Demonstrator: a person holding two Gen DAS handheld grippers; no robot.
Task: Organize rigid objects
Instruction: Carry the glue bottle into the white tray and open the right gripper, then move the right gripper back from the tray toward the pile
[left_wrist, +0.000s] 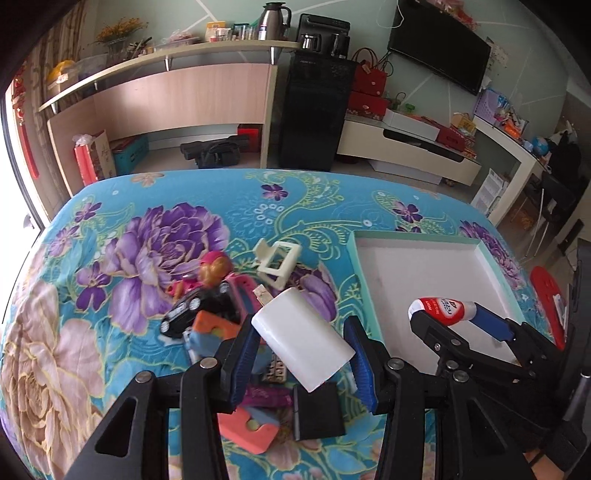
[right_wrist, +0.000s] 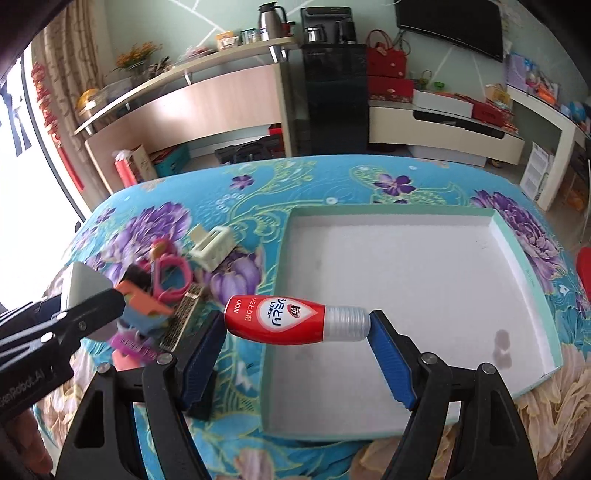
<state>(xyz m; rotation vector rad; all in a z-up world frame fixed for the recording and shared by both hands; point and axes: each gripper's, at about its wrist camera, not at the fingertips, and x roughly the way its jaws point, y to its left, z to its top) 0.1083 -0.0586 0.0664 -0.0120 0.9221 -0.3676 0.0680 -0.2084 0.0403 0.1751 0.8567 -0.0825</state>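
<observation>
Left hand-held gripper clamped on white block, lifted above toy pile near bed's middle. Right hand-held gripper grips red bottle end to end, over near-left corner of white tray, empty, bed's right side.

A white rounded block is hanging tilted above the toy pile; a red bottle is lying sideways over the empty white-floored tray.

1 tray, 1 btl, 2 foam blks
</observation>
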